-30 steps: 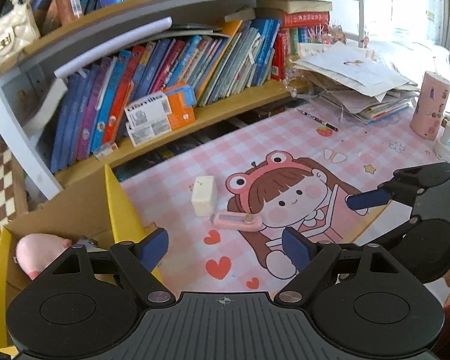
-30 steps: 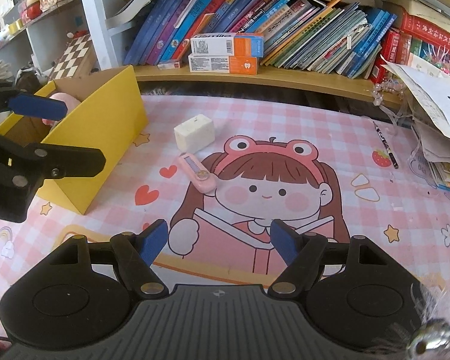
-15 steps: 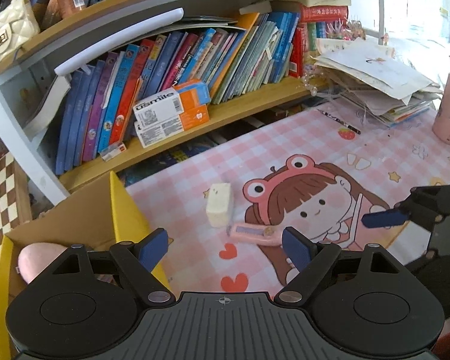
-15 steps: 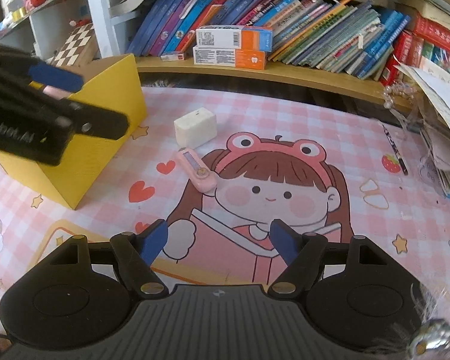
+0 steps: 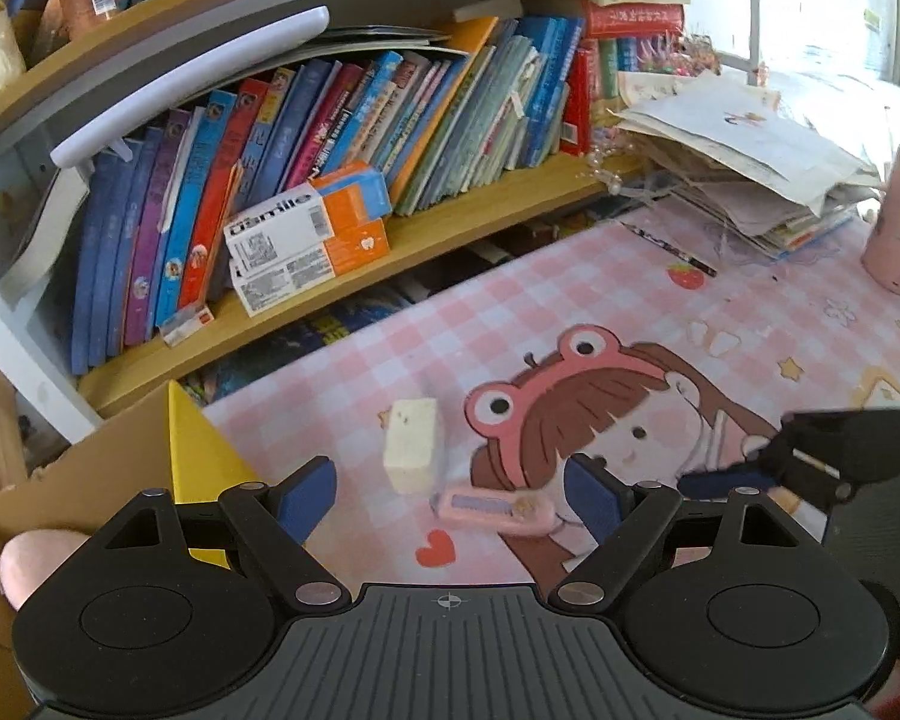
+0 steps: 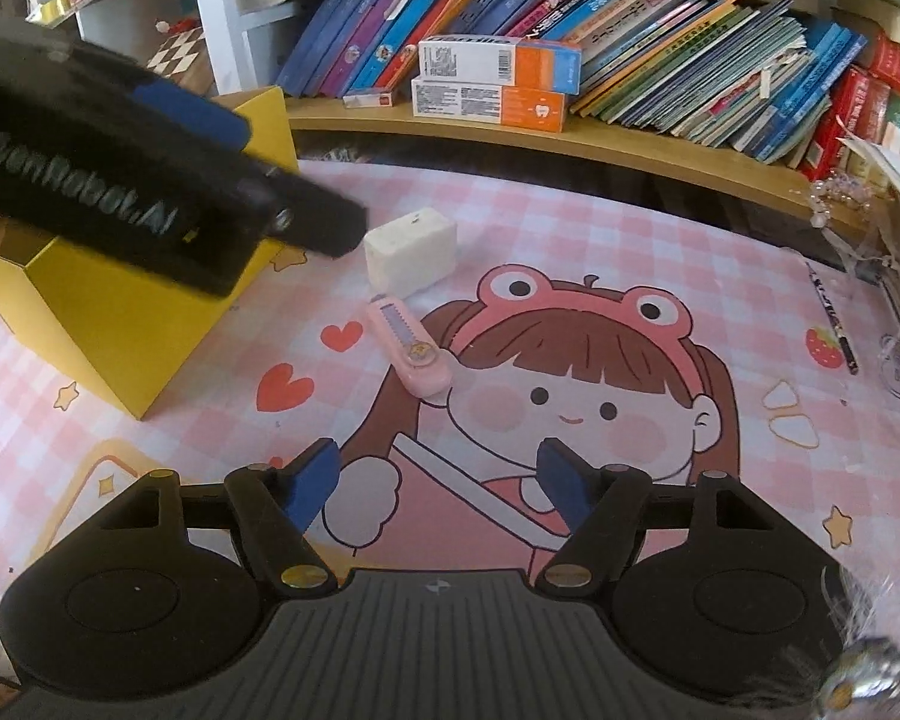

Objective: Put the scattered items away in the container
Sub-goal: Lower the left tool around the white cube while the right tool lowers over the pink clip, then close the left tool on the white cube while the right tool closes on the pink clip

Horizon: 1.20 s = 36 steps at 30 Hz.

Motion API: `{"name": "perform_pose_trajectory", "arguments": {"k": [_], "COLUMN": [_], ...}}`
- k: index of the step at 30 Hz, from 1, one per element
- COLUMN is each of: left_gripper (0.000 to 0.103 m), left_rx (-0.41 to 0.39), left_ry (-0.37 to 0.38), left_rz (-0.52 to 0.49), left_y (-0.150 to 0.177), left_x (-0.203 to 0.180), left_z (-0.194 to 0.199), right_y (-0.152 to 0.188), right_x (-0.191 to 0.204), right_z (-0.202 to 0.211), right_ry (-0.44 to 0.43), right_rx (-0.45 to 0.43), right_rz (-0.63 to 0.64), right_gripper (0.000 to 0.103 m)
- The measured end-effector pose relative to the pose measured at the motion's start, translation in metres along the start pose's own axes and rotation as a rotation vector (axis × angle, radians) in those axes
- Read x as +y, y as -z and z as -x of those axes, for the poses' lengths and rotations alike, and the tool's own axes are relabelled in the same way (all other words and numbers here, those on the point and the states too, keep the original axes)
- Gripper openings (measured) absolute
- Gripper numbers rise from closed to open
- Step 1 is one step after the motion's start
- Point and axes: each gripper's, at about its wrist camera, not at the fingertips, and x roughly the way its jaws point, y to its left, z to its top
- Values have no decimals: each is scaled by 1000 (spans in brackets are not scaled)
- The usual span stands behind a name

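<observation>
Both empty and spread wide: left gripper (image 5: 450, 495) poised low over the pink utility knife (image 5: 495, 507) and the cream block (image 5: 413, 445) just beyond it, right gripper (image 6: 431, 483) hovering back over the mat (image 6: 720, 252), well short of the same two items. Best done by centring the pads across the knife's narrow width, closing squarely so it cannot pivot, then lifting clear of the yellow box (image 6: 120, 324) wall before dropping it beside the pink thing (image 5: 30, 558) already inside. Legible only: "GenRobot.AI" on the left tool's side, "Darlie" on the toothpaste cartons (image 5: 306, 240).
</observation>
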Motion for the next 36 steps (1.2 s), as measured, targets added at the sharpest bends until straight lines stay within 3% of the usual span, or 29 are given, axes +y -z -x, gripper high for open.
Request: {"name": "perform_pose_trajectory", "arguments": {"k": [4, 8, 17, 29, 36], "left_gripper": [84, 75, 59, 59, 59], "left_rx": [-7, -6, 43, 134, 166], "left_ry": [-33, -58, -83, -49, -44], "left_rz": [11, 27, 67, 193, 216], "left_y": [-7, -11, -11, -18, -15], "left_x": [4, 5, 7, 21, 25], "left_z": [-12, -24, -49, -97, -113], "right_y": [-3, -7, -14, -27, -34], "right_x": [-5, -10, -14, -11, -5], "right_z": [-9, -20, -38, -60, -70], "right_ry": [-24, -46, -78, -90, -108], "right_rx": [6, 23, 28, 16, 11], "right_rz": [-5, -17, -2, 51, 92], "right_gripper": [67, 56, 50, 47, 40]}}
